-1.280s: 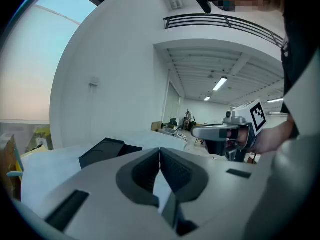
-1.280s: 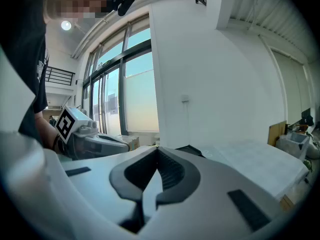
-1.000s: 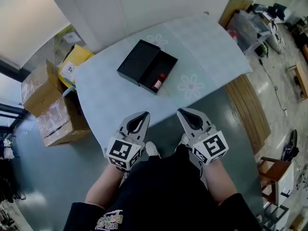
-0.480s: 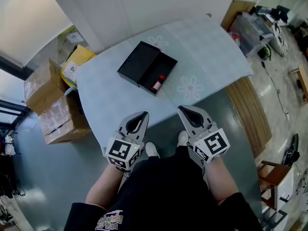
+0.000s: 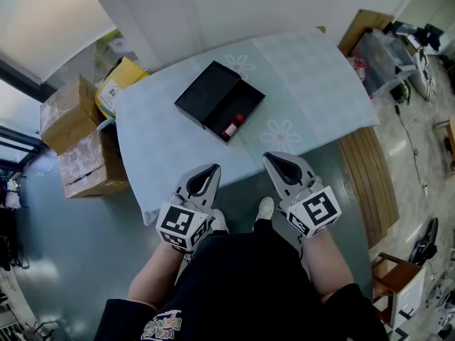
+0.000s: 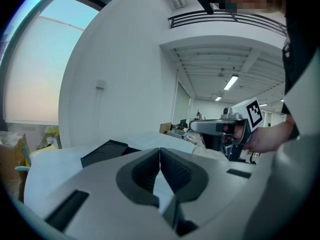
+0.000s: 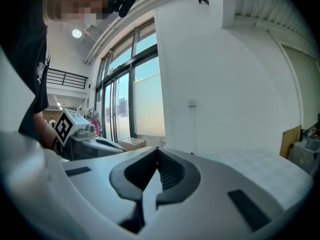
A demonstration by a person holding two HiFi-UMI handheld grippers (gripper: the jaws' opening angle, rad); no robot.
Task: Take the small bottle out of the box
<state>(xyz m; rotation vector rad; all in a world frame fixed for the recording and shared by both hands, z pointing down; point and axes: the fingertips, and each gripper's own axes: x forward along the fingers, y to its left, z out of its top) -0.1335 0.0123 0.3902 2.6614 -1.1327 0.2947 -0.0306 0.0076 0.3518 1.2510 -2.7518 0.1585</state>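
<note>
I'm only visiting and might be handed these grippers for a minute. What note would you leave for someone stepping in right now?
Left gripper: jaws shut, nothing in them, held low near the person's body by the near edge of the table.
Right gripper: likewise shut and empty.
Box: black, lying open in the middle of the table, clear of both grippers.
Small bottle: lies inside the box's open half, the half nearer you.
Done: the box is open, nothing else.
Left: open one gripper, reach in, grip the bottle and lift it out.
</note>
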